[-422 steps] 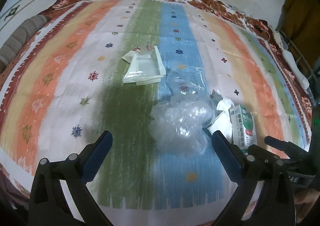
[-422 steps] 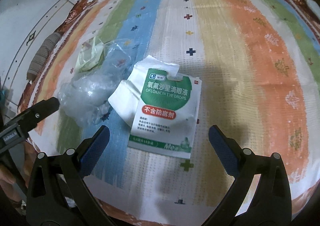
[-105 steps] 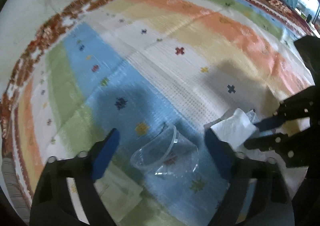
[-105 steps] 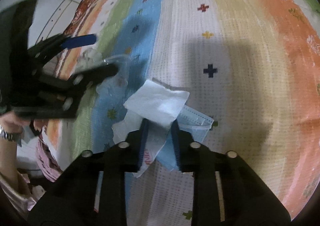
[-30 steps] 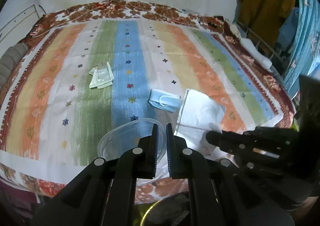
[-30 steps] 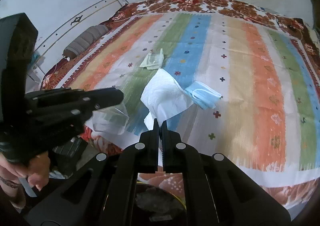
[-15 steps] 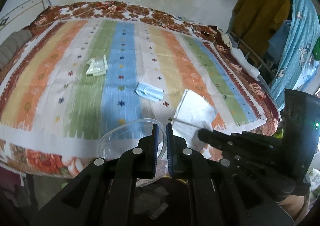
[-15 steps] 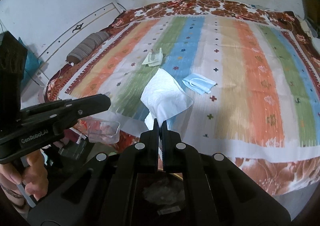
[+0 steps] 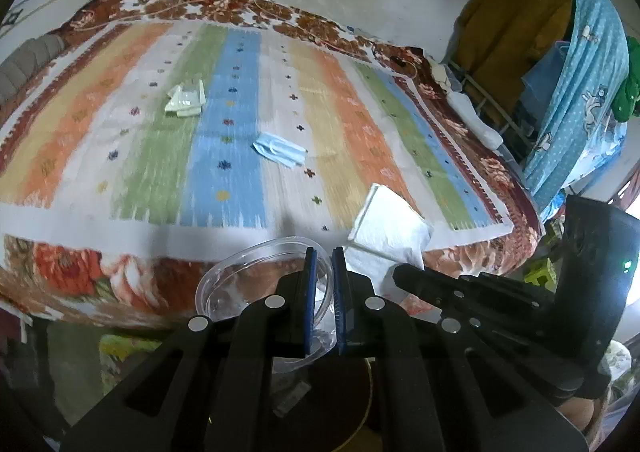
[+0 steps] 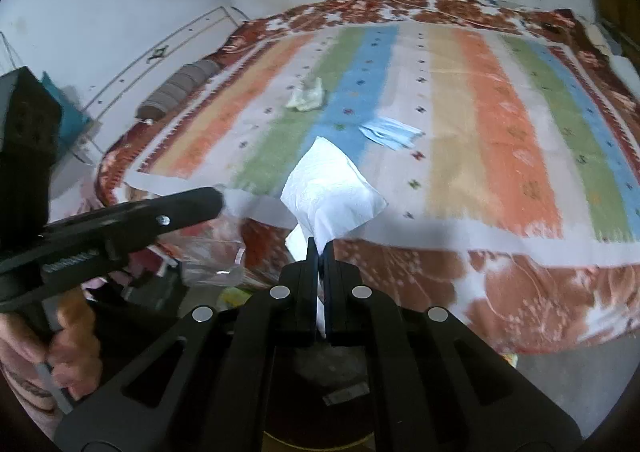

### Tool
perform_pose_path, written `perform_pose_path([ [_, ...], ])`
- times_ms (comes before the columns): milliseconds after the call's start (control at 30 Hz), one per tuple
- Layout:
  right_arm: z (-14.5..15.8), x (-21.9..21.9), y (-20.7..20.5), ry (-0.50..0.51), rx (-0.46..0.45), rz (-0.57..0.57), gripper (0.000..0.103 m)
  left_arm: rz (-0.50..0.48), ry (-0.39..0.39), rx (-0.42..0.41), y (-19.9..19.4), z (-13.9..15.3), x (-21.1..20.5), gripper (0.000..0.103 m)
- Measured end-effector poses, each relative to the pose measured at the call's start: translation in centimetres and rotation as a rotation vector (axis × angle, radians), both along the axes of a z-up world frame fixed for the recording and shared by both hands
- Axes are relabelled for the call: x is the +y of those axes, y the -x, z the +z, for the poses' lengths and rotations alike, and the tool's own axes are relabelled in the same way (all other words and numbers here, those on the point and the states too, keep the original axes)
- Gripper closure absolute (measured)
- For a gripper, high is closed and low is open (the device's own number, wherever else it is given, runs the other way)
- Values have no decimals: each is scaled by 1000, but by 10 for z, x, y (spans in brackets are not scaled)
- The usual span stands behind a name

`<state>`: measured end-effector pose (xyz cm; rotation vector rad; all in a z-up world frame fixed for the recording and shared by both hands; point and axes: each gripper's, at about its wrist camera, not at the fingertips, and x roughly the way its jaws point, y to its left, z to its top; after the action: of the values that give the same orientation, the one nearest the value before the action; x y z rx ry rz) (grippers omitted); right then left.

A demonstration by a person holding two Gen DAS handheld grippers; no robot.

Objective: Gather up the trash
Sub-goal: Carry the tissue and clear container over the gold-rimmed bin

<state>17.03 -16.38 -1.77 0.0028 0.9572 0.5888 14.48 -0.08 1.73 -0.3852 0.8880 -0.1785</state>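
Note:
My left gripper (image 9: 321, 258) is shut on the rim of a clear plastic cup (image 9: 244, 280) and holds it off the bed's front edge, above a dark bin (image 9: 320, 404). My right gripper (image 10: 319, 248) is shut on a white tissue (image 10: 328, 188), also held over the bin (image 10: 332, 384); the tissue shows in the left wrist view (image 9: 392, 224). A blue face mask (image 9: 278, 148) and a pale green wrapper (image 9: 185, 99) lie on the striped bedspread (image 9: 120, 124); both show in the right wrist view, mask (image 10: 390, 132) and wrapper (image 10: 306, 94).
The bin holds crumpled plastic and a packet (image 10: 346, 392). A grey rolled cushion (image 10: 176, 90) lies at the bed's left side. A rack with a blue cloth (image 9: 576, 92) and yellow garment (image 9: 508, 32) stands right of the bed. White wall behind.
Both grippers have pulled back from the bed with the cup and the tissue, so the bed's front edge and the bin below now show more.

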Motion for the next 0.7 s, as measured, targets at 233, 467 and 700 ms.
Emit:
perform_pose_path([
  [233,-15,-13,18,-5,50,-22,101,15,48,27,21,-15,-3,96],
  [467,-28,-11,41,10,90,5,101,21,85,65,36,-31,-6,96],
  [700,-39,-9,53,45,126,10,101,64,101,92,45,-43,-3,96],
])
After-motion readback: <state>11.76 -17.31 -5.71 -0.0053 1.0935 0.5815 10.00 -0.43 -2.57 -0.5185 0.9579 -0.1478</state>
